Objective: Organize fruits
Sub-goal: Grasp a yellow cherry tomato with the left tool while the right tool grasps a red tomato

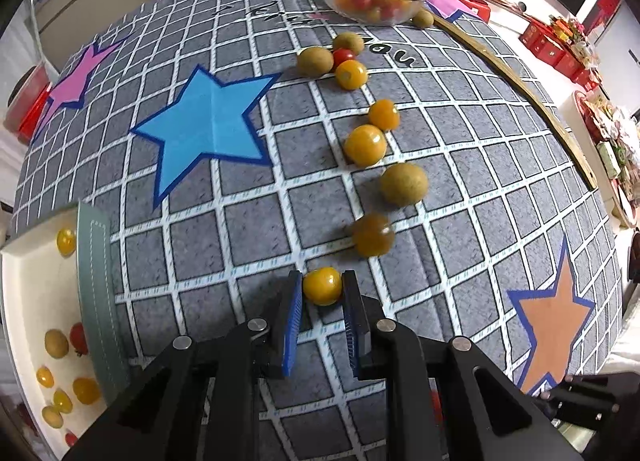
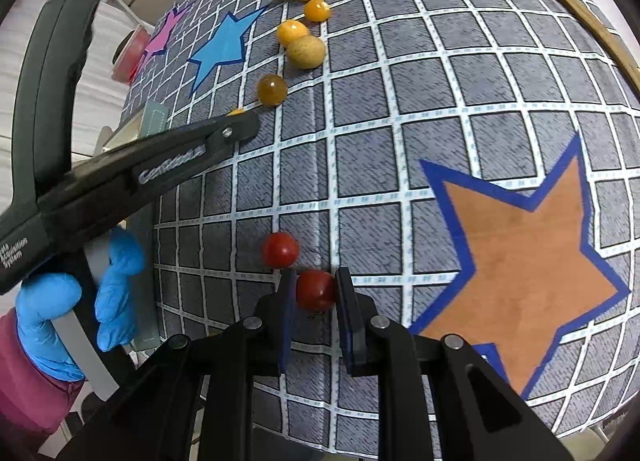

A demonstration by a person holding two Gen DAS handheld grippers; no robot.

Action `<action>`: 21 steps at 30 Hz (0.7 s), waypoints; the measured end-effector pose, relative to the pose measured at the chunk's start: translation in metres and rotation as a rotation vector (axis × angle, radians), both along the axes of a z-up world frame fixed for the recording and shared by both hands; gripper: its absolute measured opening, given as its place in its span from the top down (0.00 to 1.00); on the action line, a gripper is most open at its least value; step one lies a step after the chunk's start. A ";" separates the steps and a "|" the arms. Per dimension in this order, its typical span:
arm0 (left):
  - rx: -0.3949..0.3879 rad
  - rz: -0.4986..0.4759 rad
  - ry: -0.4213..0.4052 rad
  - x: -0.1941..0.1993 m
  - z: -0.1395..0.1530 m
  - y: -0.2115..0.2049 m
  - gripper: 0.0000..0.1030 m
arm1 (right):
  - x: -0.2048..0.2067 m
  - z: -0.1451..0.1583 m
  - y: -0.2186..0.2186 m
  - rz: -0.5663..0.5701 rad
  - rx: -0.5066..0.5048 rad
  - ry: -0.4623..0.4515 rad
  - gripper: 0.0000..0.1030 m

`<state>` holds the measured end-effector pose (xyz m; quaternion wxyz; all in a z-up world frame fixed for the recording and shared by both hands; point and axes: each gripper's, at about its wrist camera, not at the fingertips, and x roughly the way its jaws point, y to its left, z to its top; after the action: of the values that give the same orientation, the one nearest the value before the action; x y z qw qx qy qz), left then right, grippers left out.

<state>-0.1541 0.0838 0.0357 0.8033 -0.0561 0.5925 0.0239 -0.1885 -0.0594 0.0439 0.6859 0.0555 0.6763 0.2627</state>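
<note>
My left gripper (image 1: 322,287) is shut on a yellow cherry tomato (image 1: 322,286) just above the checked cloth. A line of yellow tomatoes and brownish fruits (image 1: 365,144) runs from it up to a glass bowl (image 1: 412,5) of mixed fruit. My right gripper (image 2: 315,290) is shut on a red cherry tomato (image 2: 316,290). A second red tomato (image 2: 280,249) lies just beyond it. The left gripper also shows in the right wrist view (image 2: 240,125), held by a blue-gloved hand.
A white tray (image 1: 24,301) at the left table edge holds several yellow and red fruits. A green-grey mat (image 1: 96,293) lies beside it. A wooden hoop (image 1: 520,89) curves along the right. Red boxes stand beyond the table.
</note>
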 end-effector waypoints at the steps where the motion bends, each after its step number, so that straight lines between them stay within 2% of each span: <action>1: -0.002 0.001 -0.002 -0.001 0.000 0.001 0.80 | 0.000 0.000 -0.003 0.000 -0.003 -0.001 0.80; 10: 0.004 0.003 -0.015 -0.006 0.003 0.000 0.80 | 0.002 0.001 -0.019 -0.009 -0.011 -0.008 0.80; 21: 0.001 0.064 -0.060 -0.027 0.033 0.023 0.80 | 0.007 0.020 -0.017 0.020 -0.012 -0.047 0.80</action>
<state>-0.1810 0.1066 0.0684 0.8195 -0.0755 0.5660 0.0483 -0.1819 -0.0769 0.0641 0.6994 0.0384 0.6620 0.2666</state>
